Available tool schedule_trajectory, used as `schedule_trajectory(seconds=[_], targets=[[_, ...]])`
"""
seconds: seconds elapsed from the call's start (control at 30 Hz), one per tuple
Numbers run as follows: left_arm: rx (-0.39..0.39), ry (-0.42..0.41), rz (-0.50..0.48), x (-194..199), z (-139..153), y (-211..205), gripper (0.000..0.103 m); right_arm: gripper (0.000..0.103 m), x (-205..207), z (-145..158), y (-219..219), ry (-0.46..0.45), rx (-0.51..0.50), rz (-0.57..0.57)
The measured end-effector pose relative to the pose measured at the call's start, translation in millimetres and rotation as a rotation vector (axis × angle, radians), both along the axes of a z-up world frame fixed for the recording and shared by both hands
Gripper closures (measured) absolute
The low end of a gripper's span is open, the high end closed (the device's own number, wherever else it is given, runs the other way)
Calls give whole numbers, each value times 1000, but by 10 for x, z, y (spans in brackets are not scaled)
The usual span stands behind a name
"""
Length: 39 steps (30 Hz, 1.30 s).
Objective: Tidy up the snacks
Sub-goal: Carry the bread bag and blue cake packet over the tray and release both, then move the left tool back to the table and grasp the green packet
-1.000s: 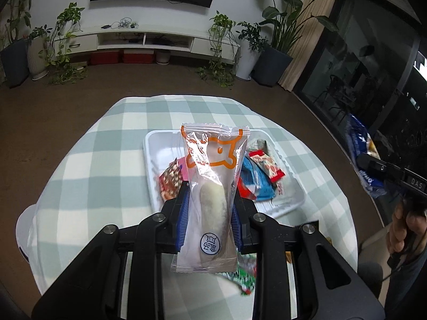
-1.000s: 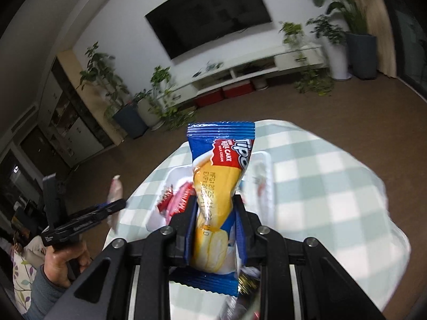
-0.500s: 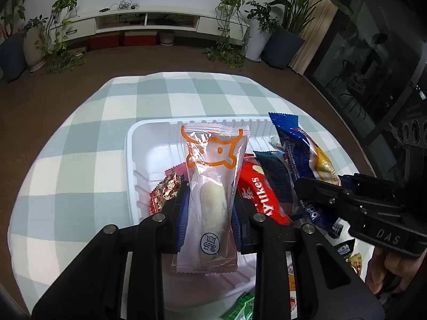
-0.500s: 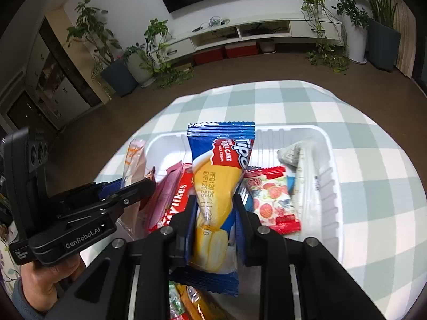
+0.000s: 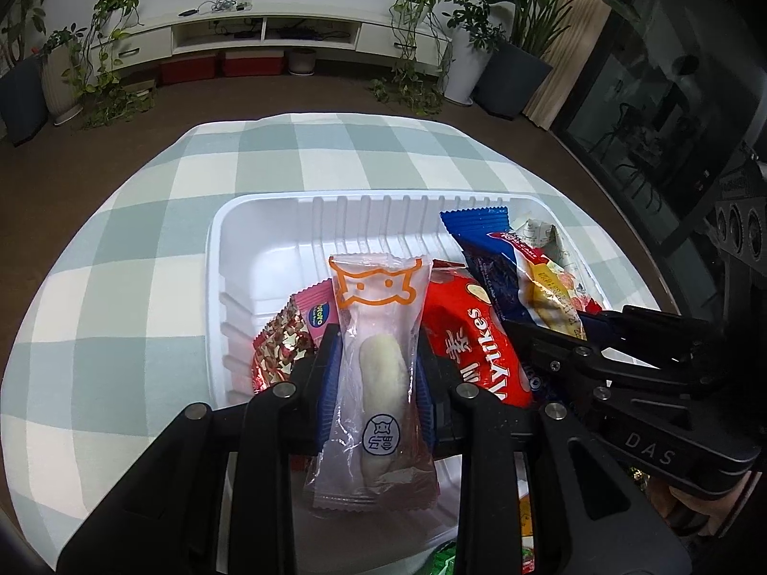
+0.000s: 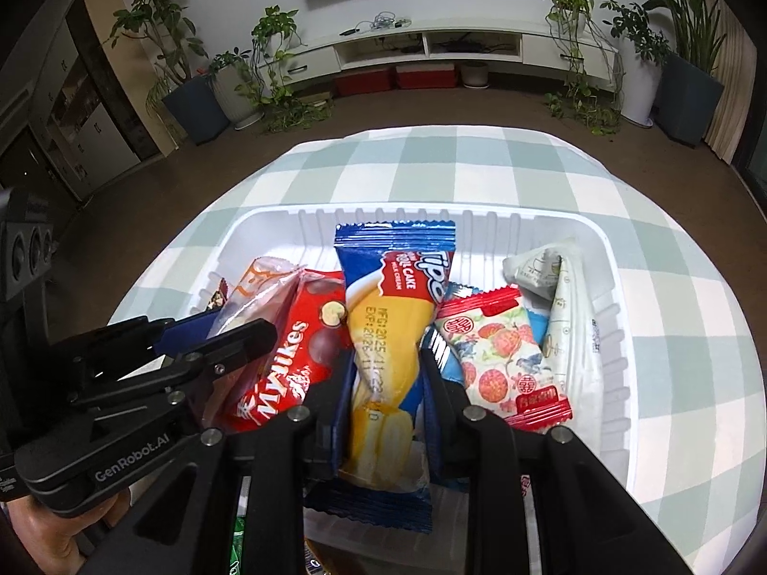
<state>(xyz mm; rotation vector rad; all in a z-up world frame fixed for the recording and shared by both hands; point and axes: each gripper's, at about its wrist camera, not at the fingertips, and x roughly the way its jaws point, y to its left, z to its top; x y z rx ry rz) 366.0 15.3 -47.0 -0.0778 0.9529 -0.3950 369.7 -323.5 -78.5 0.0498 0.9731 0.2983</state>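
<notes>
My left gripper [image 5: 376,359] is shut on a clear snack packet with an orange cat outline [image 5: 376,335] and holds it over the near part of the white tray [image 5: 268,235]. My right gripper [image 6: 386,383] is shut on a blue and yellow cake packet [image 6: 390,335] and holds it over the same tray [image 6: 609,335]. In the tray lie a red Mylikes bag [image 5: 472,330], a pink packet [image 5: 314,316], a red and white fruit-print packet [image 6: 503,359] and a pale wrapped packet [image 6: 570,335]. Each gripper shows in the other's view, side by side over the tray.
The tray sits on a round table with a green and white checked cloth [image 5: 144,239]. Green and orange wrappers [image 6: 239,541] lie on the cloth at the near edge under the grippers. A TV bench [image 6: 431,48] and potted plants stand far behind.
Both grippers have moved forward and down over the tray with their packets still held. They have come close together, from apart at the table's sides.
</notes>
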Motion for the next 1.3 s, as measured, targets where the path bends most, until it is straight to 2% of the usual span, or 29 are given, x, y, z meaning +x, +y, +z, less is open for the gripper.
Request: schedule_trajectory(seconds=[0.17, 0.23, 0.27, 0.33, 0.43, 0.53, 0.67, 0.73, 0.8, 1.0, 1.07, 1.3], targets=[[-2, -10, 3, -60, 48, 12, 72, 72, -31, 22, 55, -13, -29, 13], [-8, -17, 2, -99, 83, 8, 58, 70, -48, 34, 75, -15, -33, 14], [-3, -28, 3, -126, 110, 1, 56, 67, -44, 33, 72, -15, -35, 11], [12, -42, 11, -176, 161, 4, 45, 66, -52, 49, 50, -19, -35, 5], [0, -56, 21, -258, 239, 58, 38, 54, -82, 87, 14, -30, -35, -5], [-12, -74, 32, -366, 334, 110, 29, 50, -161, 171, -1, -48, -32, 1], [-16, -107, 36, -613, 478, 160, 22, 39, -346, 342, -11, -92, -35, 11], [-20, -118, 43, -736, 520, 197, 7, 32, -490, 446, -52, -119, -31, 21], [-25, -120, 54, -886, 545, 249, 1, 21, -628, 520, -125, -142, -26, 23], [2, -102, 80, -1360, 447, 321, 0, 11, -1264, 608, -523, -160, 85, 11], [22, -79, 96, -1516, 359, 308, 0, 11, -1518, 577, -663, -164, 108, -2], [20, -33, 90, -1891, 138, 122, 0, 11, -2314, 349, -998, -192, 178, -76]])
